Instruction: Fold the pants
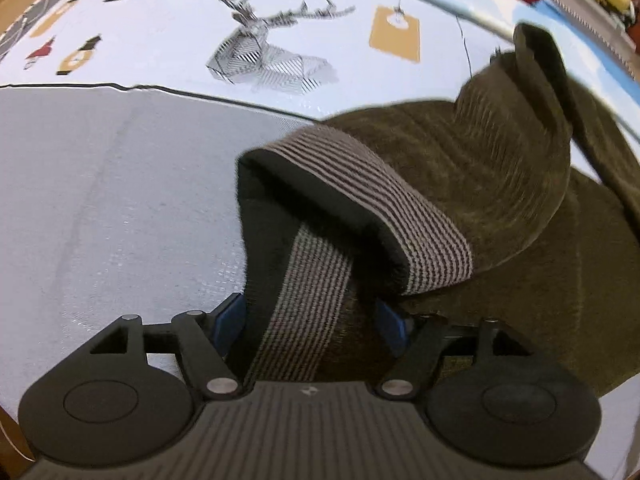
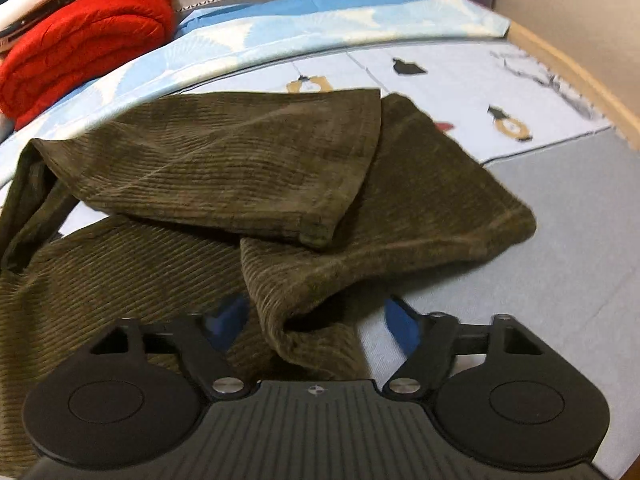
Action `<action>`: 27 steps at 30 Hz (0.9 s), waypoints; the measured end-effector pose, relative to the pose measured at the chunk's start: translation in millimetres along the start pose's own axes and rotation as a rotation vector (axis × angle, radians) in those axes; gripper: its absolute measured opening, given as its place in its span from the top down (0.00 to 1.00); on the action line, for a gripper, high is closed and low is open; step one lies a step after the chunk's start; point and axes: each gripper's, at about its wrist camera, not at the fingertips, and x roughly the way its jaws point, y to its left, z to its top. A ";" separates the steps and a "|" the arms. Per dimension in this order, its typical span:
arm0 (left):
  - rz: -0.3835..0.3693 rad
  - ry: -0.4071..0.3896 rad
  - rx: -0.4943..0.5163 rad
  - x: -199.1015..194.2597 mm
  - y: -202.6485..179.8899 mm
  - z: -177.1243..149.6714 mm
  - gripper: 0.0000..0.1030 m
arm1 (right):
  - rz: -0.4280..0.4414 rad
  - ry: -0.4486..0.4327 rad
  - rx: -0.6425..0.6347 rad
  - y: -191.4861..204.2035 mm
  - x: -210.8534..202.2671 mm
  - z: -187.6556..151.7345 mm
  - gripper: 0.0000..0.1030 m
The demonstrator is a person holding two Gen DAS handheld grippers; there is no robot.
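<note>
Two cloths cover the bed: a pale grey sheet (image 1: 120, 200) in front and a light blue printed sheet (image 1: 280, 20) beyond, their seam running across. The olive-green corduroy pants (image 2: 224, 168) lie rumpled over both, legs crossing, one hem edge near the middle. Bare grey sheet stays free to the pants' side in each view. A red quilted blanket (image 2: 80, 40) sits folded at the far edge. The left tongs (image 1: 312, 316) stand wide, the grey striped elastic waistband (image 1: 360, 200) loose between them. The right tongs (image 2: 316, 320) stand apart around a corduroy fold, not pressing it.
</note>
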 end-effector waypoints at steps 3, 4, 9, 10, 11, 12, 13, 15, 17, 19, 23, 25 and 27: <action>0.026 0.009 0.039 7.4 -8.0 -0.6 0.23 | 0.026 -0.020 0.020 -5.0 -2.5 2.5 0.72; 0.033 0.011 0.048 9.0 -9.7 -1.4 0.23 | 0.021 -0.041 0.021 -6.6 -5.9 3.5 0.78; 0.073 -0.019 0.129 8.9 -16.4 -8.0 0.44 | -0.076 -0.180 0.148 -39.5 -35.0 13.1 0.90; 0.079 -0.033 0.142 6.5 -16.2 -9.4 0.46 | -0.099 -0.184 0.189 -49.7 -39.0 13.7 0.91; 0.076 -0.039 0.151 3.9 -15.6 -9.5 0.52 | -0.113 -0.176 0.226 -59.3 -41.5 12.9 0.91; 0.073 -0.048 0.162 1.1 -15.8 -11.1 0.57 | -0.120 -0.164 0.256 -67.4 -43.4 11.4 0.91; 0.072 -0.063 0.184 -2.1 -17.1 -13.2 0.59 | -0.145 -0.143 0.277 -74.0 -46.0 9.9 0.91; 0.071 -0.098 0.241 -9.4 -22.2 -18.8 0.66 | -0.149 -0.119 0.297 -83.6 -51.8 6.8 0.91; 0.080 -0.139 0.303 -16.7 -27.6 -26.8 0.69 | -0.125 -0.090 0.310 -90.4 -56.4 2.3 0.91; 0.085 -0.172 0.355 -24.9 -29.4 -34.8 0.70 | -0.084 -0.014 0.248 -87.3 -53.3 -3.8 0.91; 0.118 -0.148 0.383 -28.9 -16.3 -45.4 0.70 | 0.036 0.153 0.169 -86.0 -48.0 -25.1 0.95; 0.151 -0.104 0.354 -28.8 -5.7 -45.9 0.70 | 0.069 0.234 0.178 -92.9 -44.9 -34.4 0.96; 0.196 -0.084 0.341 -28.9 0.9 -46.7 0.70 | 0.085 0.267 0.214 -107.6 -46.0 -39.9 0.96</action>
